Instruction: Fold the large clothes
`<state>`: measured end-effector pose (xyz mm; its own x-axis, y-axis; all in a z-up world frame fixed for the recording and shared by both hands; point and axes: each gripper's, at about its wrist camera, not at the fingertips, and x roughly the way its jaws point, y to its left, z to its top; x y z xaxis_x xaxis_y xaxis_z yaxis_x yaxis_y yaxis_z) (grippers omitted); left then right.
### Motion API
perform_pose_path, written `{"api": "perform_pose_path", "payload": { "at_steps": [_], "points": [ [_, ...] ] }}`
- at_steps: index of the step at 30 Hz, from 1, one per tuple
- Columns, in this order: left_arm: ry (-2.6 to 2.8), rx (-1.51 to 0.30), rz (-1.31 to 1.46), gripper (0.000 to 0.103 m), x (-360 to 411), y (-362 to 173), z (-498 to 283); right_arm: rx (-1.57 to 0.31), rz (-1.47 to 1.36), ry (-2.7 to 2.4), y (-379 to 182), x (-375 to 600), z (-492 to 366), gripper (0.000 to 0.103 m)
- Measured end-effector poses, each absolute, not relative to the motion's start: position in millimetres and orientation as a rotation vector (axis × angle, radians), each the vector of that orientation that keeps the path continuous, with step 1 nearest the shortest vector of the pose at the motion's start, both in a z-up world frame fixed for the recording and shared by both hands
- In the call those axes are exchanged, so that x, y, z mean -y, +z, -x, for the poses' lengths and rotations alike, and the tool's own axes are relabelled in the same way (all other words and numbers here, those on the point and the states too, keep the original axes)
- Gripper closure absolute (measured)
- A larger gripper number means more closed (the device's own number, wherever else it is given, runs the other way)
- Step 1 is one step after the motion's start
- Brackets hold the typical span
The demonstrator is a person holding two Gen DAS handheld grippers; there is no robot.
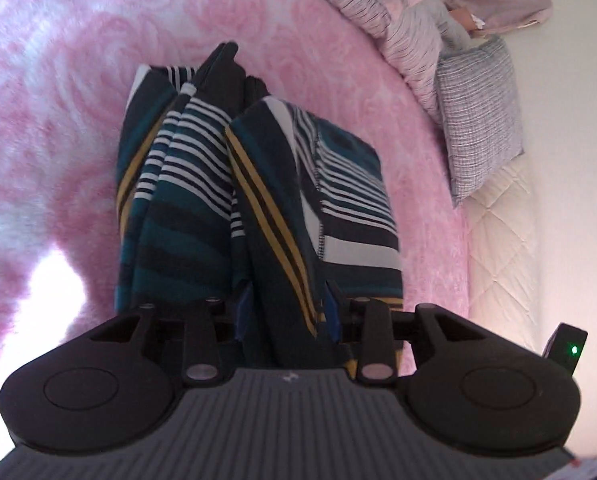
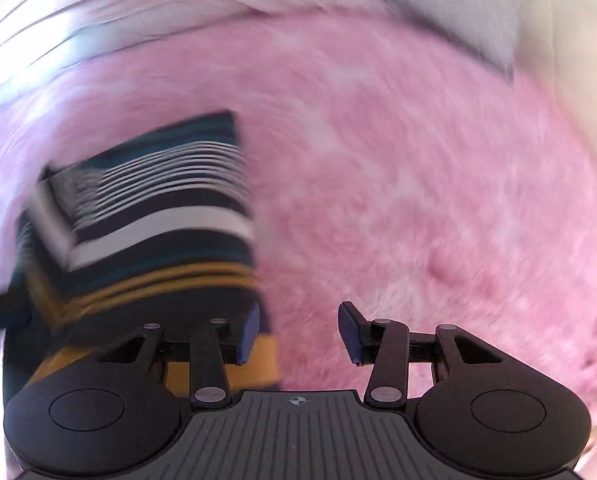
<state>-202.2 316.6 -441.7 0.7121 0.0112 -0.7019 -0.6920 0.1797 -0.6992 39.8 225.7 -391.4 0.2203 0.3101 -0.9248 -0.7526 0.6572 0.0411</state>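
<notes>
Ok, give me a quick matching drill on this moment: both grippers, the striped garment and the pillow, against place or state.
1 left gripper
2 right gripper
3 striped garment
4 grey checked pillow

A jaws apart, nothing between
B layered on the pink blanket
C cloth between its jaws
D at the blanket's edge, by the wall

Pairs: 1-C, 2-A, 3-B, 4-D

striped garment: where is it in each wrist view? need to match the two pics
Left wrist view: the striped garment fills the centre, bunched in folds, running down between the left gripper fingers.
Right wrist view: it sits at left and lower left, blurred, beside the left finger of the right gripper; nothing lies between those fingers.
Shared landmark: the pink fluffy blanket under it in both views.
</notes>
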Motion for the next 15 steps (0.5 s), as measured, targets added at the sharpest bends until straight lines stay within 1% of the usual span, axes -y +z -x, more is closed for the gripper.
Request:
{"api": "perform_pose_path", "payload": {
  "at_steps": [3, 4, 8, 9, 10, 12, 15],
  "points": [
    [0.586, -0.676, 1.267, 0.07, -316, -444, 196, -1.19, 0.352, 0.769, -406, -227, -60, 0.061],
    [0.591, -0.674, 1.263, 0.068, -315, -444, 195, -1.206, 0.339, 0.769, -410, -228, -64, 0.061],
    [0.626, -0.659, 1.263, 0.067, -310, -442, 197, -1.241, 0.317, 0.779, -417, -225, -75, 0.061],
    [0.64, -0.644, 1.267, 0.066, -308, -440, 200, -1.243, 0.323, 0.785, -421, -229, -77, 0.061],
    [0.666, -0.646, 1.253, 0.059, -307, -439, 199, -1.244, 0.33, 0.794, -422, -230, -78, 0.061],
    [0.683, -0.646, 1.228, 0.059, -303, -438, 202, -1.25, 0.339, 0.812, -426, -231, -81, 0.061],
    [0.643, -0.64, 1.267, 0.059, -306, -447, 201, -1.271, 0.336, 0.827, -430, -233, -86, 0.061]
  ]
}}
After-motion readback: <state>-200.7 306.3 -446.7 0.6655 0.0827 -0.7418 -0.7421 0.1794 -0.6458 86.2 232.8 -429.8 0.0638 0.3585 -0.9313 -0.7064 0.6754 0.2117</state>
